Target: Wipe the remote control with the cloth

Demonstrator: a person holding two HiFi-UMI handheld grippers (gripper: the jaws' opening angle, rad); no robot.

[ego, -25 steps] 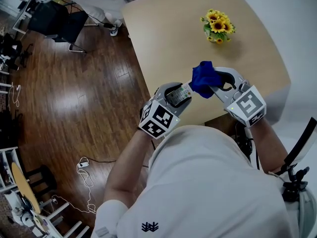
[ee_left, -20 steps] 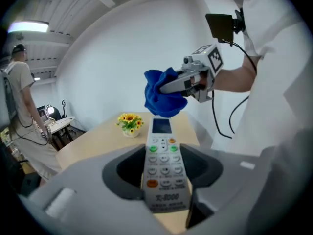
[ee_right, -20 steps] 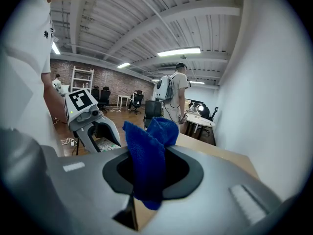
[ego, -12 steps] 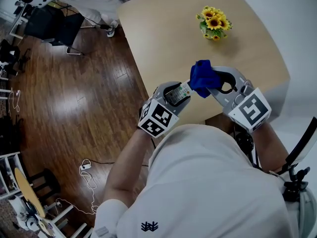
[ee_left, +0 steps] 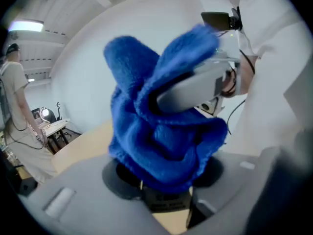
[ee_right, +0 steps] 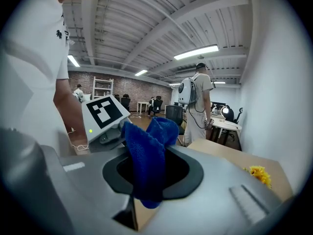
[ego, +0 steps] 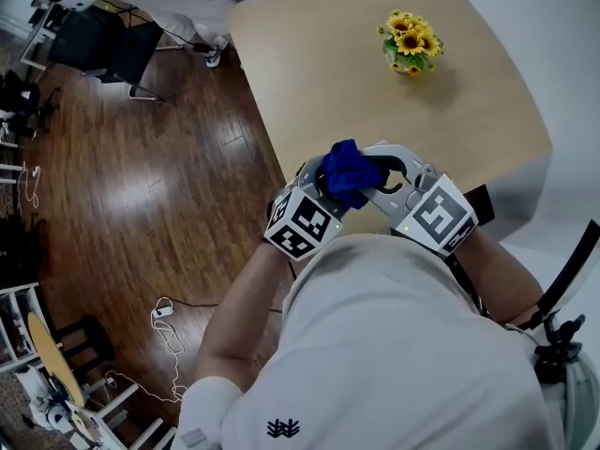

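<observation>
Remote control (ee_left: 165, 202) and cloth meet just above the worktop's (ego: 309, 64) near edge, well apart from the sunflowers (ego: 410, 43) at its far side. The left gripper (ego: 319, 190) reaches over that edge, its jaws clamped on the remote's near end. The remote's long axis seems to run straight out along the jaws, further over the worktop. The right gripper (ego: 361, 178) comes in across it, jaws pinched on a bunched blue cloth (ego: 345, 170). The bunch sits right on top of the remote and looks to be touching it, so a wiping stroke would run along that axis. Little of the remote shows: a dark slab with faint print I can't read, the rest buried under cloth.
</observation>
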